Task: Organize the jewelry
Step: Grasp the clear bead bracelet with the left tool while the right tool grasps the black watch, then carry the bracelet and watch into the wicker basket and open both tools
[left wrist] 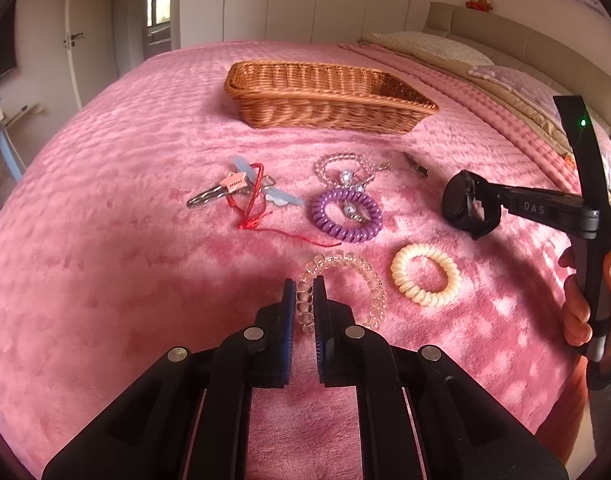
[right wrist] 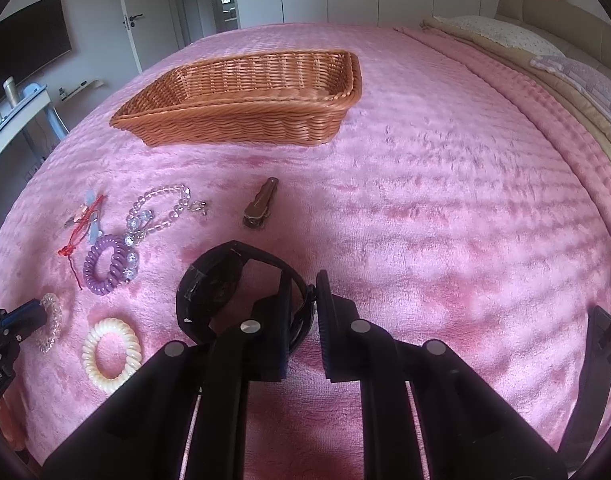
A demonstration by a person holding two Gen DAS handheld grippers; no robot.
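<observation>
My left gripper is shut on the near-left side of a clear pink coil hair tie that lies on the pink bedspread; it also shows in the right wrist view. My right gripper is shut on the strap of a black wristwatch, held just above the bed; the watch also shows in the left wrist view. A wicker basket stands farther back, with nothing visible in it.
On the bedspread lie a cream coil tie, a purple coil tie with crystal pieces, a clear bead bracelet, keys with red string, and a brown hair clip. Pillows are at the right.
</observation>
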